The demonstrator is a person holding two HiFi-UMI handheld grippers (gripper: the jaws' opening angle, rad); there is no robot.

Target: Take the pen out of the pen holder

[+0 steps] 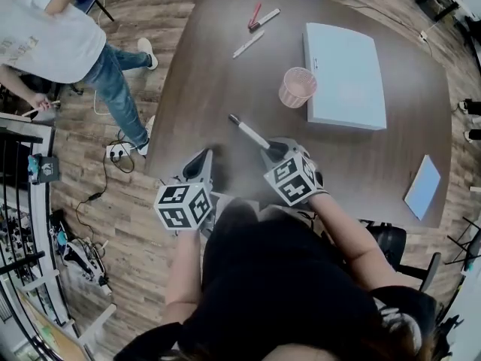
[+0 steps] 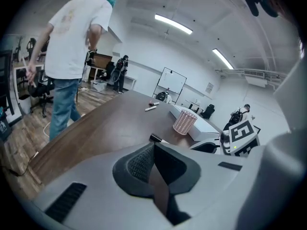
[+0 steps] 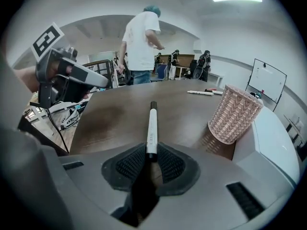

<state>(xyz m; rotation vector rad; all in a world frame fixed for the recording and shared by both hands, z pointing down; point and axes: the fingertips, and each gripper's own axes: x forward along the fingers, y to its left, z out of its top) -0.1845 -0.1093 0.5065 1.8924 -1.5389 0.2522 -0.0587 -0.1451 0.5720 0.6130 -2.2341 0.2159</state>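
Right gripper view shows the right hand-held gripper (image 3: 151, 151) pinching the pen (image 3: 152, 123), the left hand-held gripper (image 2: 154, 150) pressed together.

The left gripper (image 1: 203, 162) and right gripper (image 1: 275, 151) have grey moulded bodies with black ribbed pads (image 3: 130, 164). Each carries, at its 6 o'clock end in the head view, a white cube (image 1: 183, 205) bearing black square markers. The operator wears a black top (image 1: 278, 277).
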